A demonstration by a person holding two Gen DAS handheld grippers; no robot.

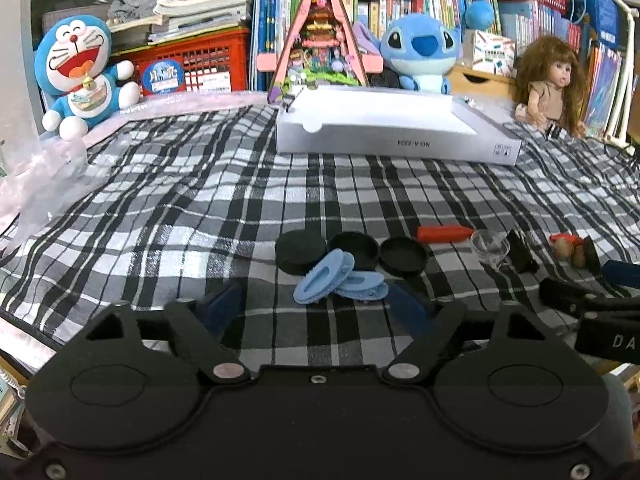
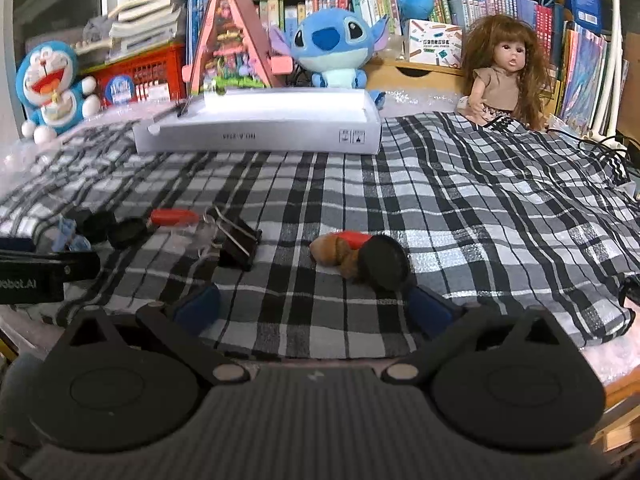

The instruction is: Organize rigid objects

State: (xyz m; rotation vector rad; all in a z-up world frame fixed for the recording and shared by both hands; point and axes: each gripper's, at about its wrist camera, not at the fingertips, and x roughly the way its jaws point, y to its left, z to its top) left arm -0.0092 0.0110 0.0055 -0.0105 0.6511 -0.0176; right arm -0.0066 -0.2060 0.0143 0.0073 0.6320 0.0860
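Note:
On the plaid cloth (image 1: pixel 200 208), three black round lids (image 1: pixel 352 250) lie in a row with two light blue oval pieces (image 1: pixel 340 278) leaning against them. My left gripper (image 1: pixel 316 304) is open just short of the blue pieces. An orange-red stick (image 1: pixel 444 233), a clear glass cup (image 1: pixel 490 246) and a black binder clip (image 2: pixel 238 244) lie to the right. My right gripper (image 2: pixel 316 304) is open near two brown nuts (image 2: pixel 332 254), a black round lid (image 2: pixel 384 262) and a red piece (image 2: pixel 354 237).
A white flat box (image 1: pixel 396 136) lies at the back of the cloth. Behind it stand a Doraemon plush (image 1: pixel 80 76), a pink A-frame toy house (image 1: pixel 322 36), a Stitch plush (image 1: pixel 420 52), a doll (image 1: pixel 548 80) and shelves of books.

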